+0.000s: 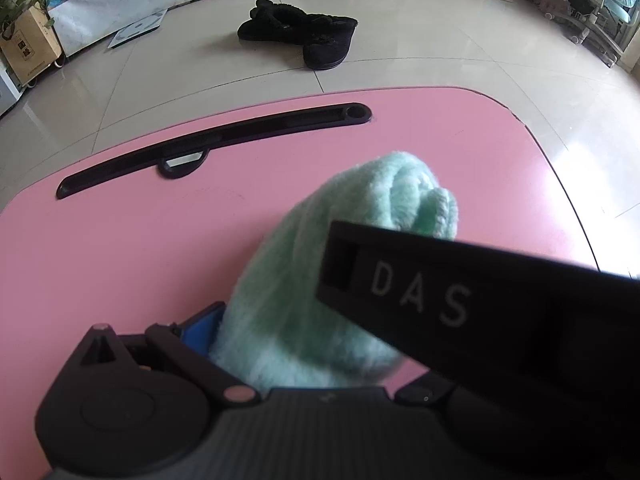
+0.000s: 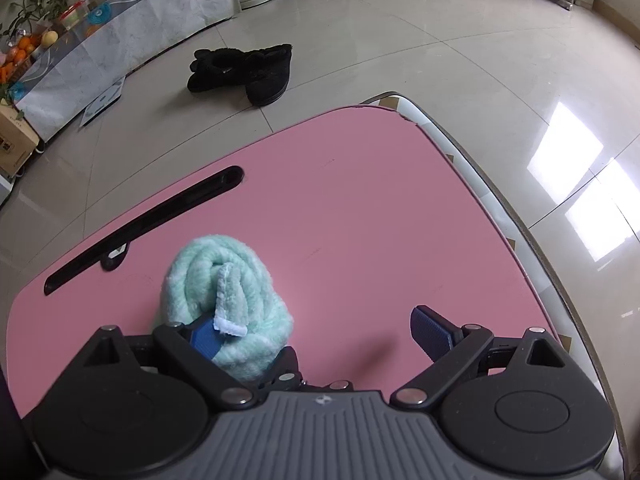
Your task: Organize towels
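The rolled mint towel (image 2: 224, 300) lies on the pink table (image 2: 360, 216); the right gripper (image 2: 320, 332) is spread open; the left gripper (image 1: 304, 320) is seemingly clamped on it; the roll is best kept tight.

The left gripper (image 1: 308, 332) points forward along the rolled towel (image 1: 340, 216), which lies lengthwise between its fingers. Its left blue pad (image 1: 202, 330) presses the towel's left flank. Its right finger is hidden behind a black finger marked "DAS" that crosses in from the towel's right, so how far the jaws stand apart cannot be judged.

The right gripper (image 2: 316, 330) is spread wide, just right of the towel's near end. Its left pad (image 2: 202, 338) touches that end under a loose white-edged corner, and its right pad (image 2: 432, 330) is well clear of the towel to the right, gripping nothing.
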The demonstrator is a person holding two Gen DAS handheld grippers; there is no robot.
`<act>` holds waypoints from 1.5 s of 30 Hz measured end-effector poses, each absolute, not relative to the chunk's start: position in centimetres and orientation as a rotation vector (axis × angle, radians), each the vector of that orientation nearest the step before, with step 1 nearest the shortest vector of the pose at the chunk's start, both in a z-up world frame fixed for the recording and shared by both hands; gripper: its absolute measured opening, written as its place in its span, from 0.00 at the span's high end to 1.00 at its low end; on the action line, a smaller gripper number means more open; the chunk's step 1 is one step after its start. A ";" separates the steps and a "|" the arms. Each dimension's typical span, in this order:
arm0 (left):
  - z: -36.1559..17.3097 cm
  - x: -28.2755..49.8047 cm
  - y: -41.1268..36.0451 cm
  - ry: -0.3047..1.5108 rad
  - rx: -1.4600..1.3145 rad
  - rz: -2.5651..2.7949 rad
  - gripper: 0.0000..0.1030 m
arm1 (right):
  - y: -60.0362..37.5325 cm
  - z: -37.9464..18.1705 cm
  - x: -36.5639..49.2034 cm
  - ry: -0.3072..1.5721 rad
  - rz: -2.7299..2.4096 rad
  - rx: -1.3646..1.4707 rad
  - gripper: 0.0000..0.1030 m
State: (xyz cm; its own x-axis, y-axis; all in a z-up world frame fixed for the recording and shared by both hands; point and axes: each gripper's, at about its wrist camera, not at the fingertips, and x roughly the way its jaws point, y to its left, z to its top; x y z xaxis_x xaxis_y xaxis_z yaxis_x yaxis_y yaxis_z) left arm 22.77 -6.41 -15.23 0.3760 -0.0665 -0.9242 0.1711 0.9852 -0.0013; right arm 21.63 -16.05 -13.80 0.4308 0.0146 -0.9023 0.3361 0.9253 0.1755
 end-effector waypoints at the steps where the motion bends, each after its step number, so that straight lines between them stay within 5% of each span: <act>1: -15.2 22.7 -6.2 1.179 0.098 -0.149 0.00 | -15.9 -13.8 21.6 1.115 -0.202 0.351 0.08; 45: -14.7 19.2 0.9 1.220 0.040 -0.052 0.00 | -9.0 -13.8 20.1 1.151 -0.062 0.270 0.08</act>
